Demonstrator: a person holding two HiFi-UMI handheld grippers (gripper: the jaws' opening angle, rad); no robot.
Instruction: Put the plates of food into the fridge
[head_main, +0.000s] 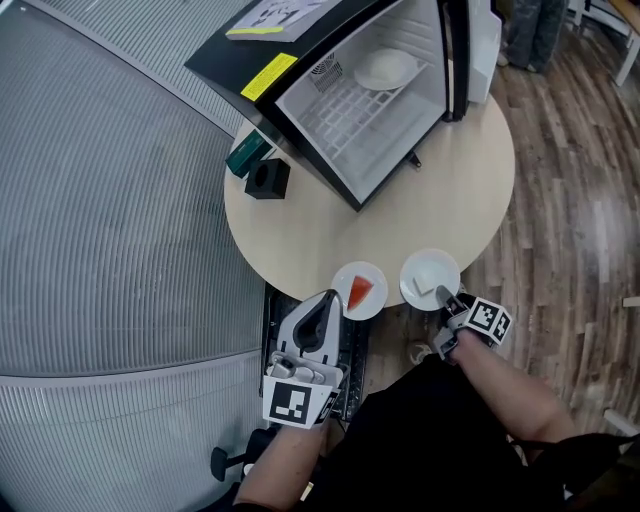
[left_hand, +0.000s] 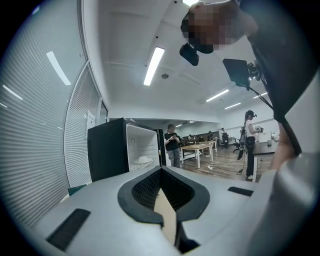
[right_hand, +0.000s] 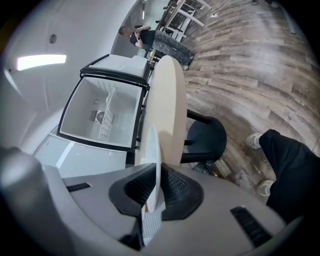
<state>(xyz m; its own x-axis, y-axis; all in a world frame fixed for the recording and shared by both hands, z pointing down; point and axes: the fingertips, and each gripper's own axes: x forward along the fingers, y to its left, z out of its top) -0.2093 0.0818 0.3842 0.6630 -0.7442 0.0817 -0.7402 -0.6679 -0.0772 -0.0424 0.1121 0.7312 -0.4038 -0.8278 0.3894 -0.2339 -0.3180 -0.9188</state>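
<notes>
Two plates stand at the near edge of the round beige table (head_main: 300, 230). One plate (head_main: 360, 290) carries a red-orange piece of food. The other, a white plate (head_main: 430, 278) (right_hand: 152, 147) with pale food, has its near rim between the pads of my right gripper (head_main: 447, 298) (right_hand: 156, 172), which is shut on it. My left gripper (head_main: 325, 300) (left_hand: 161, 172) points at the left rim of the red-food plate with its jaws together and nothing gripped. The black mini fridge (head_main: 290, 50) (left_hand: 107, 150) stands open at the far side, with a white plate (head_main: 385, 70) on its wire shelf.
A black holder (head_main: 267, 178) and a green box (head_main: 247, 152) sit left of the fridge. The fridge door (head_main: 460, 60) stands open at its right. A black chair (right_hand: 205, 137) is under the table. Ribbed grey blinds run along the left. People stand far off in the room.
</notes>
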